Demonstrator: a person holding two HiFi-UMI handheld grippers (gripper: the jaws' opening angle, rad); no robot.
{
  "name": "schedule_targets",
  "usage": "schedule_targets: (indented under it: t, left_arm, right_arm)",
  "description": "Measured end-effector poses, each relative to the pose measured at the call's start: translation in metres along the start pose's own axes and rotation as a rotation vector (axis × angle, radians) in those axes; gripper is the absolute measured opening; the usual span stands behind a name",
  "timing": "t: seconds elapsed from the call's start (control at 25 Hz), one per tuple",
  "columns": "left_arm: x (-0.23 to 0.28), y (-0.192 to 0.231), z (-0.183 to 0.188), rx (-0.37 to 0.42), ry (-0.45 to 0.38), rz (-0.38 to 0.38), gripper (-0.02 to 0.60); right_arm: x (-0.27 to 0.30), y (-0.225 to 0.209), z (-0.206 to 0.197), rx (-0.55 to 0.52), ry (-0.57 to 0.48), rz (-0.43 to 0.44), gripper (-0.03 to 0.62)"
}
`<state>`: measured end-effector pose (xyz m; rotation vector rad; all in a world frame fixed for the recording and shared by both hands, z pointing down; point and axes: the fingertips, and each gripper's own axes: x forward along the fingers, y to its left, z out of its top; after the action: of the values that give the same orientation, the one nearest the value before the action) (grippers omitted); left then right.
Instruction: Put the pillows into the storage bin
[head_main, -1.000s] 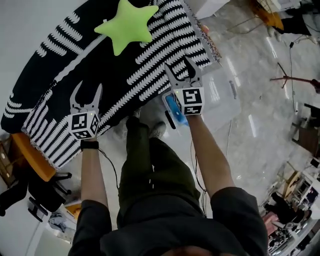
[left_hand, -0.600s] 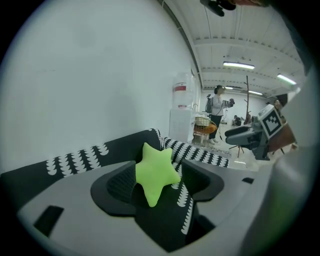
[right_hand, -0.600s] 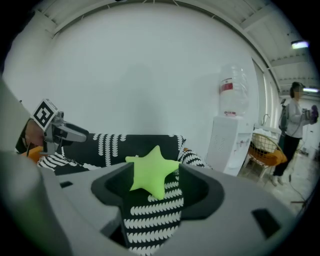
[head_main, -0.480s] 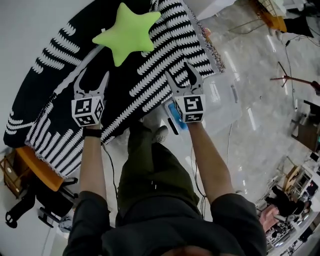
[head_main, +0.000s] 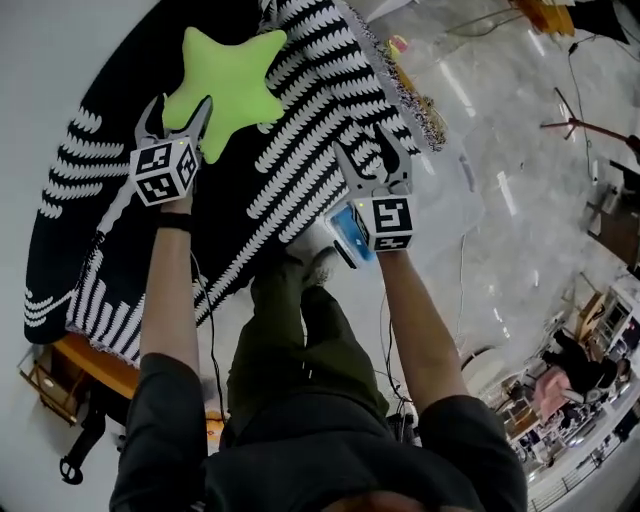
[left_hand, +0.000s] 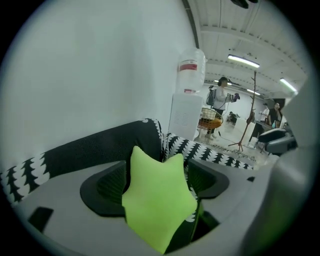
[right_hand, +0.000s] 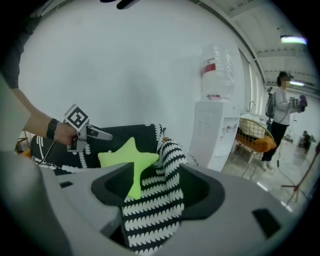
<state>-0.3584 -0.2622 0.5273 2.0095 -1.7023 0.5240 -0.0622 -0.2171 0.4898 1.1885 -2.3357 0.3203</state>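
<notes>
A lime-green star pillow (head_main: 228, 82) lies on a black-and-white patterned blanket (head_main: 300, 140) that covers a couch. My left gripper (head_main: 177, 112) reaches the star's near lower arm. Its jaws are opening and stand on either side of the pillow (left_hand: 157, 200) without pressing it. My right gripper (head_main: 368, 150) hovers open over the blanket's front edge, where a striped fold (right_hand: 150, 210) shows between its jaws. In the right gripper view, the star (right_hand: 129, 160) sits farther back, with the left gripper (right_hand: 95, 132) beside it. A clear plastic storage bin (head_main: 445, 205) stands on the floor to the right of the couch.
A white water dispenser (right_hand: 215, 135) stands beyond the couch's end by the wall. A blue part (head_main: 350, 230) shows under the right gripper. An orange chair (head_main: 90, 365) sits at lower left, a stand (head_main: 590, 130) at far right. People stand in the background.
My left gripper has moved forward and up across the blanket to the star pillow and spread its jaws wider. The right gripper has hardly moved.
</notes>
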Motion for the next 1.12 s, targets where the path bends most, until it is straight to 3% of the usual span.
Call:
schedule_targets:
  t: [0.32,0.44,0.56,0.84,1.12]
  left_arm:
    - [0.090,0.047,-0.028,-0.006,0.148,-0.040,0.394]
    - [0.119,0.047,-0.053,-0.063,0.213,-0.114,0.405]
    - [0.142,0.045,-0.057,-0.140,0.224,-0.185,0.411]
    - [0.145,0.024,-0.067,-0.067,0.253,-0.240,0.276]
    - [0.113,0.020,-0.053,-0.044,0.196,-0.259,0.239]
  right_arm:
    - [0.037,-0.014,-0.008,0.050,0.020,-0.038,0.272]
    - [0.039,-0.019,-0.027,0.068,0.056,-0.060,0.272]
    - [0.050,-0.024,-0.039,0.076,0.061,-0.058,0.272]
    - [0.056,-0.018,-0.064,0.107,0.108,-0.037,0.271]
    - [0.054,-0.009,-0.052,0.098,0.094,-0.042,0.270]
